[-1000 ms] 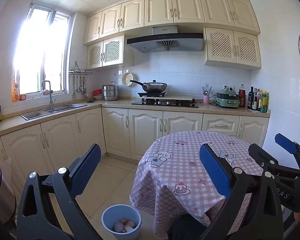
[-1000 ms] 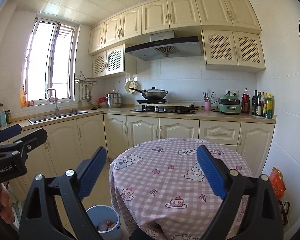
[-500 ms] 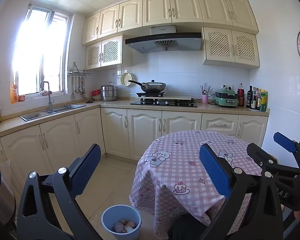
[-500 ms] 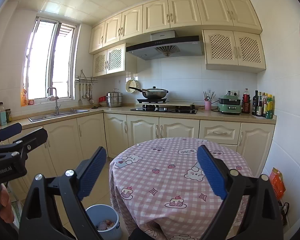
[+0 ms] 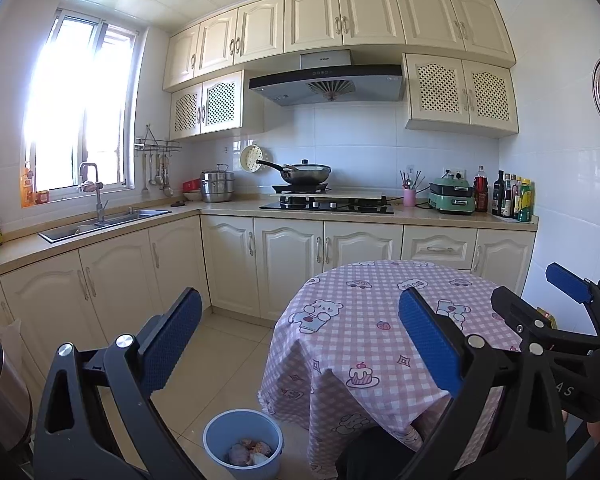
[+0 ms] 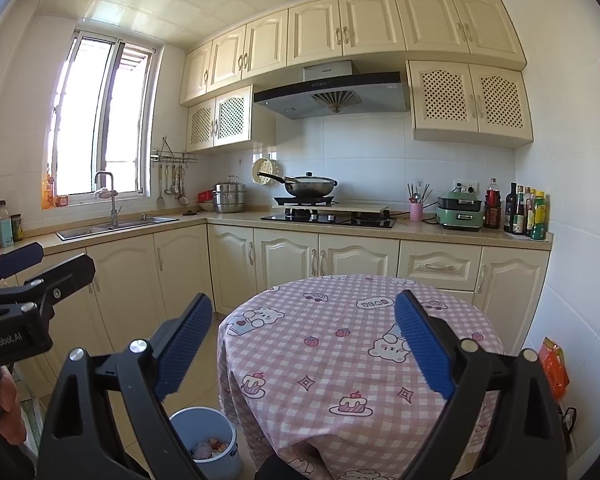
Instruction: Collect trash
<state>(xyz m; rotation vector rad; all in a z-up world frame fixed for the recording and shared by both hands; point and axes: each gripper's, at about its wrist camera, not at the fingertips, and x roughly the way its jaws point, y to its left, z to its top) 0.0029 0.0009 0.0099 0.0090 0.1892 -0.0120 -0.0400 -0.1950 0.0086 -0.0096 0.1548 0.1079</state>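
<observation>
A blue waste bin stands on the tiled floor left of a round table, with crumpled trash inside it. It also shows in the right wrist view. My left gripper is open and empty, held above the bin and the table's left edge. My right gripper is open and empty, held above the table, whose pink checked cloth shows nothing lying on it. The right gripper also shows at the right of the left wrist view.
L-shaped kitchen counters run along the back and left, with a sink, a hob with a wok and bottles. A metal bin stands at the left. An orange bag lies by the right wall.
Both grippers have risen and drifted slightly, so the view has shifted a little. The jaws stay open.
</observation>
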